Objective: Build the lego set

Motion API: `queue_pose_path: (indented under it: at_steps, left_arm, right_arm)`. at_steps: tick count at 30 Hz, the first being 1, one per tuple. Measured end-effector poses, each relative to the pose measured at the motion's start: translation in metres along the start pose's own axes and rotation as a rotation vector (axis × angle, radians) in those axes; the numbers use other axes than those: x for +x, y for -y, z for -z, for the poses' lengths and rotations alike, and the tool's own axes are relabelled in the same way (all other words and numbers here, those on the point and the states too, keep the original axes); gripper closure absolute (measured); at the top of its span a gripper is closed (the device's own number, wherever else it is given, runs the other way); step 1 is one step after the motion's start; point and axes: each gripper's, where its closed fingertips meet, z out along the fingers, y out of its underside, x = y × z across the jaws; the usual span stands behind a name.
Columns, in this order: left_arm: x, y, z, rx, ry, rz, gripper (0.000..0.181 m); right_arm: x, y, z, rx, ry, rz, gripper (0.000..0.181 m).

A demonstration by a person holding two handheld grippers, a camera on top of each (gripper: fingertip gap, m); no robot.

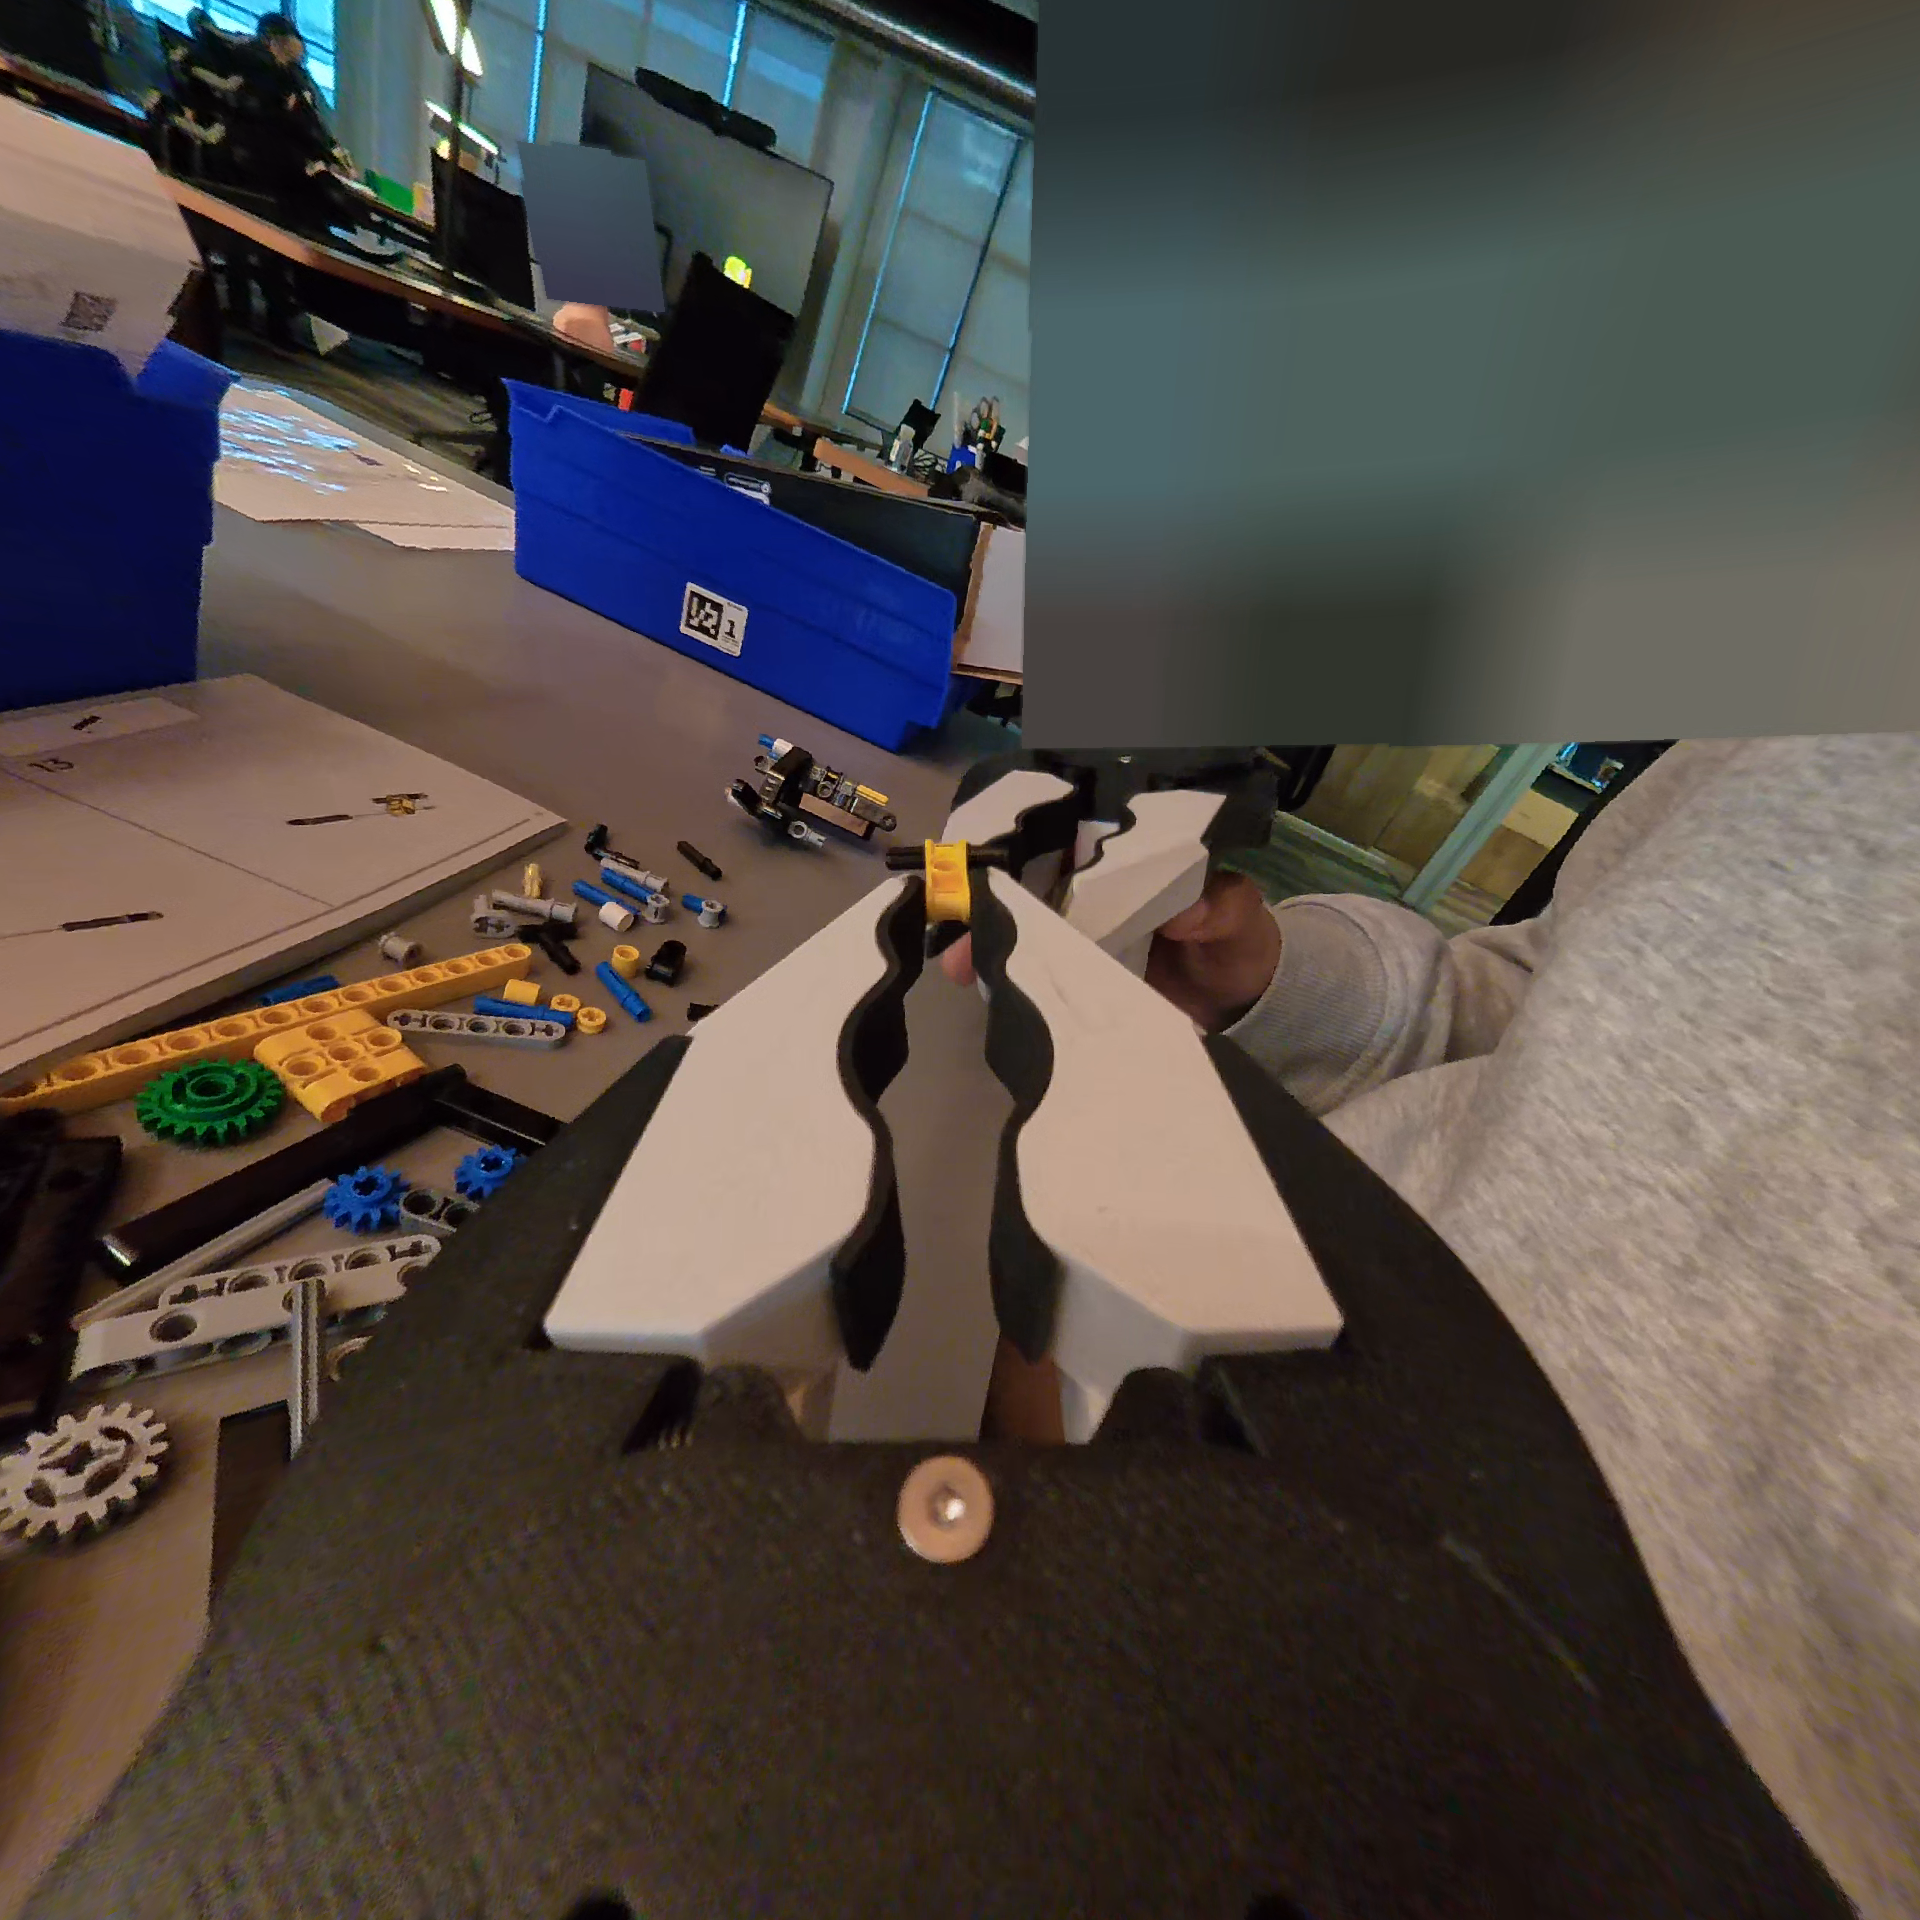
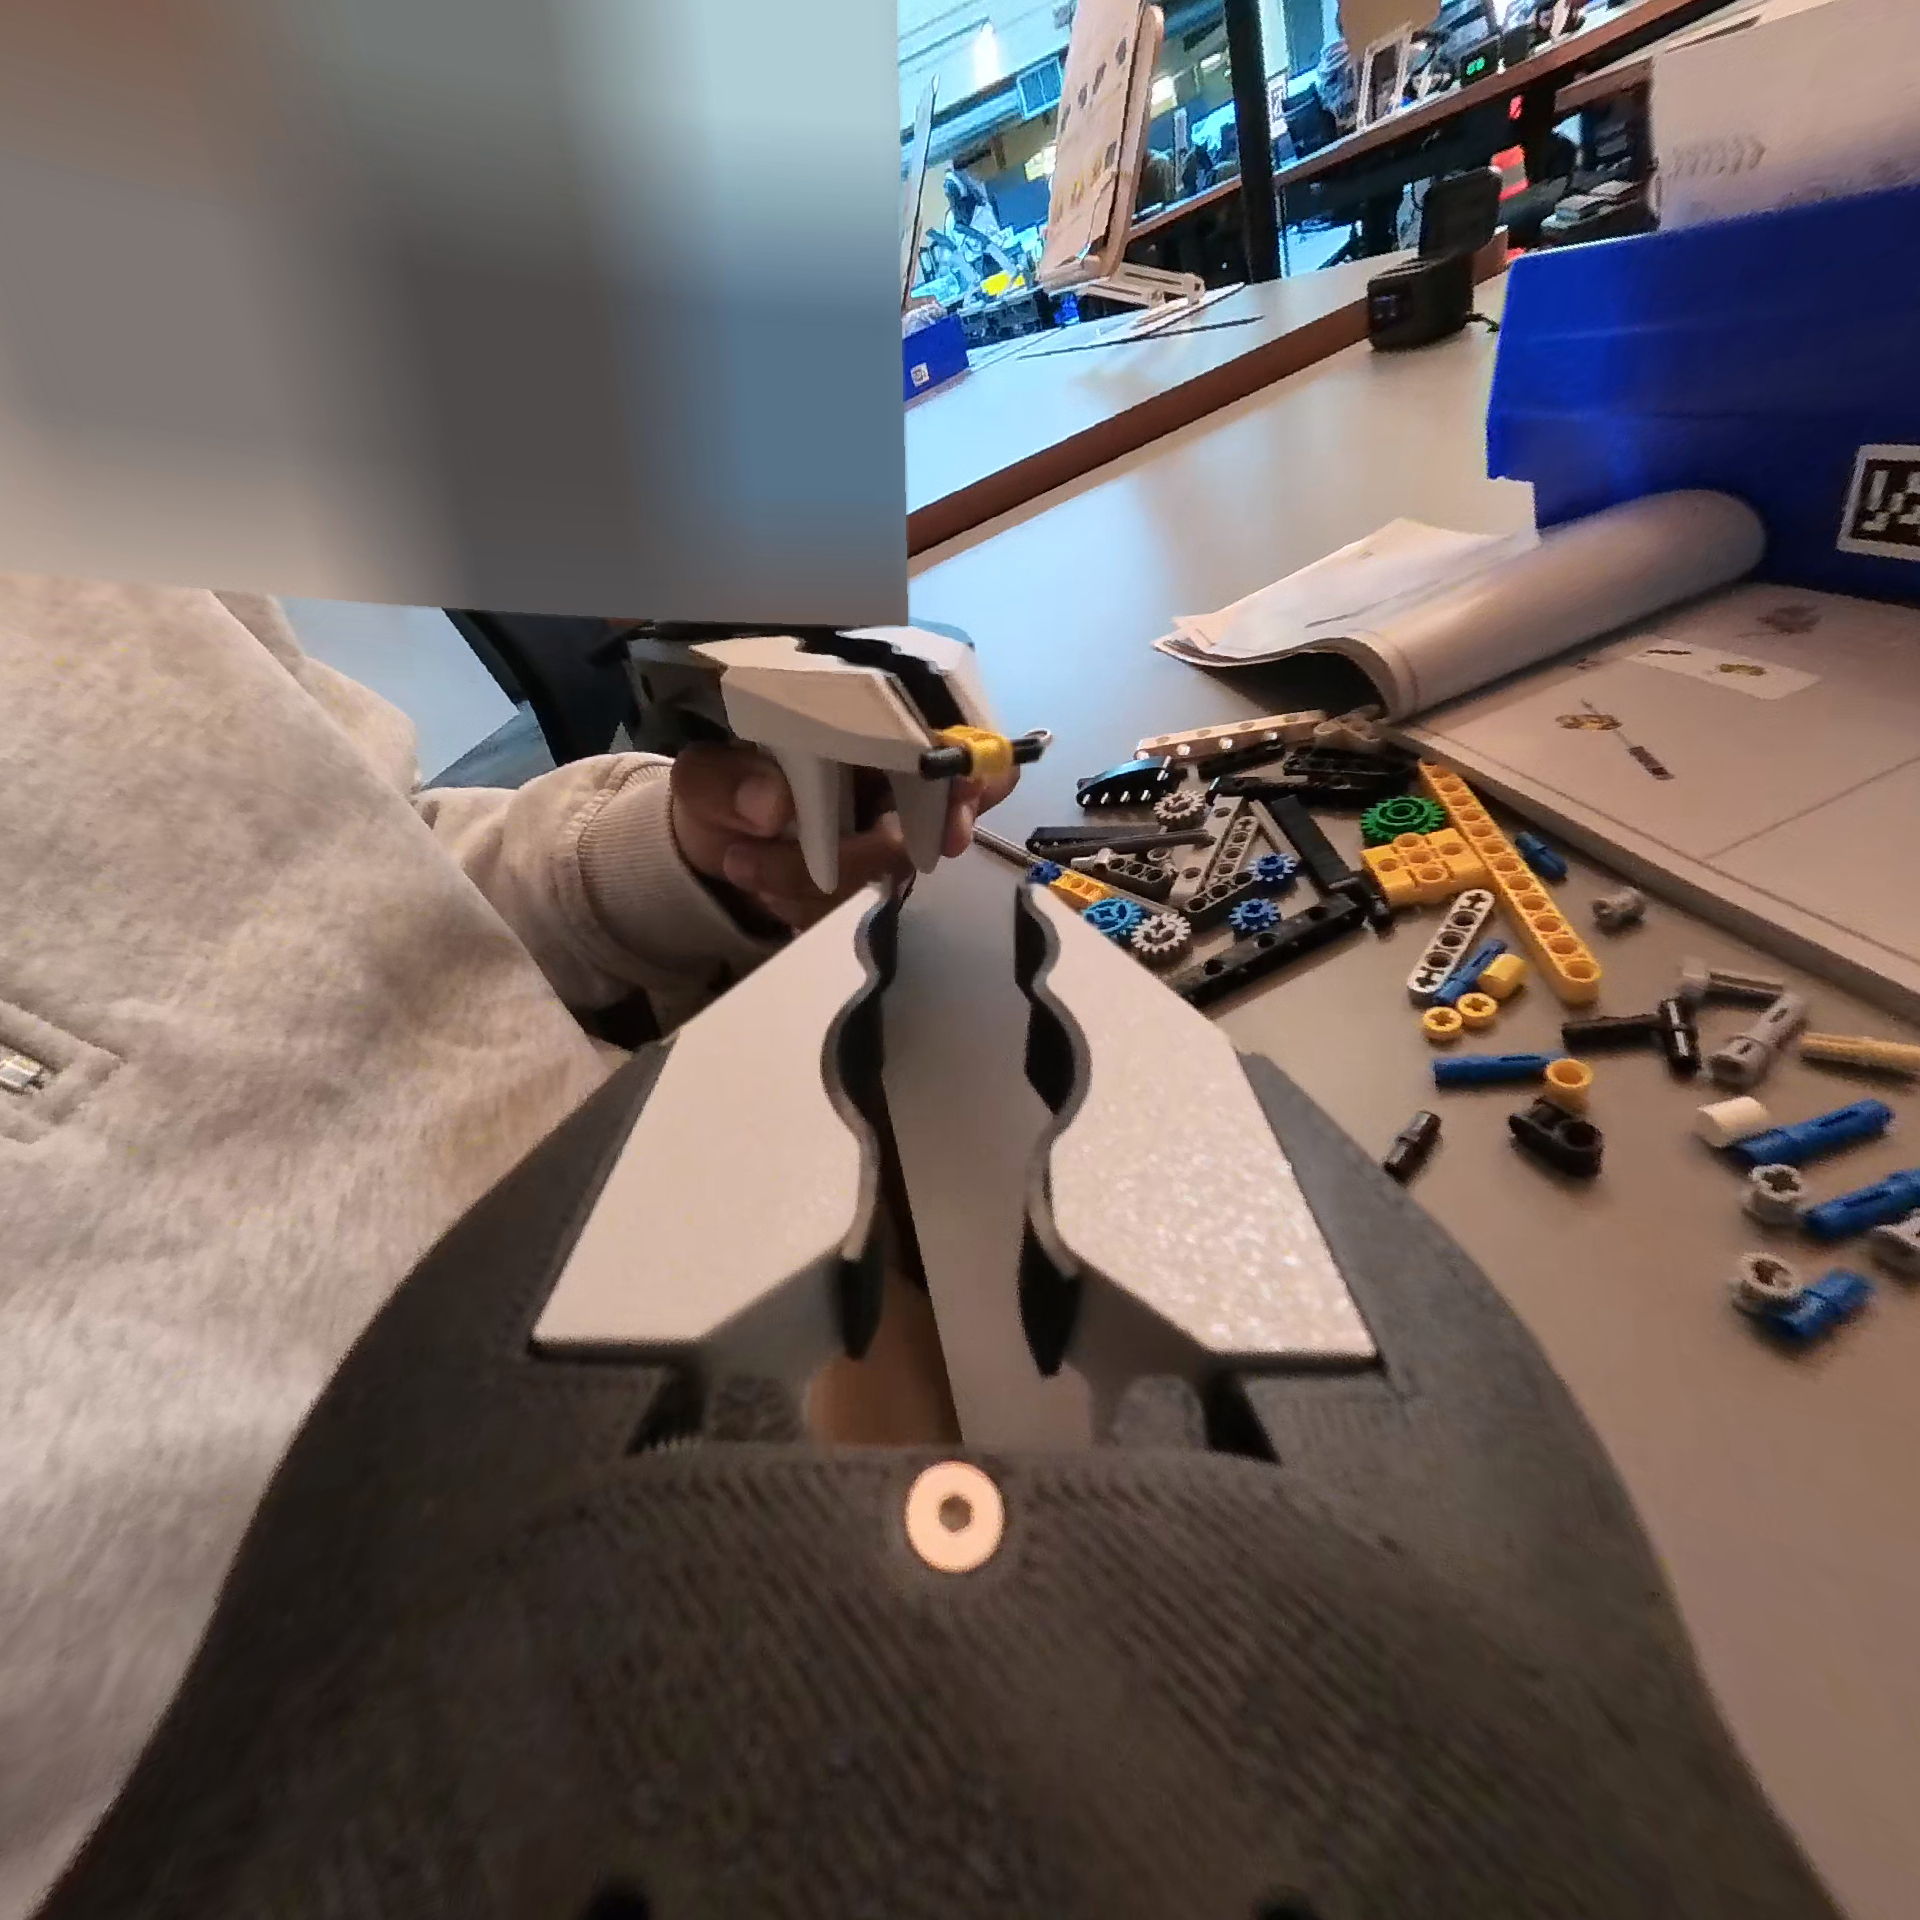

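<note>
My left gripper (image 1: 945,902) is shut on a small yellow connector (image 1: 945,881) with a black pin (image 1: 906,858) through it, held in the air above the table edge. It also shows in the right wrist view (image 2: 951,756), with the yellow connector (image 2: 974,752) at its tip. My right gripper (image 2: 956,904) is open and empty, its tips just below and short of the connector. In the left wrist view it (image 1: 1060,831) faces the connector from behind. Loose parts lie on the table: a long yellow beam (image 2: 1512,883), a green gear (image 2: 1397,821) and blue pins (image 2: 1808,1132).
An open instruction booklet (image 1: 239,831) lies at the left of the parts pile. A small black and yellow sub-assembly (image 1: 816,795) sits beyond it. Blue bins (image 1: 727,582) (image 1: 94,520) stand at the back. The person's grey sleeve (image 1: 1558,1039) is close by.
</note>
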Motion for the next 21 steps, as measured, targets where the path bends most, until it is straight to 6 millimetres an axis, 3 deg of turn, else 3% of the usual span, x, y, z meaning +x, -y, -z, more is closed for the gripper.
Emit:
queue_pose_path:
  at_steps: [21]
  left_arm:
    - [-0.0027, 0.0023, 0.0003, 0.017, 0.014, 0.012, 0.174]
  right_arm:
    - [0.0017, 0.0010, 0.0009, 0.006, 0.008, -0.029, 0.157]
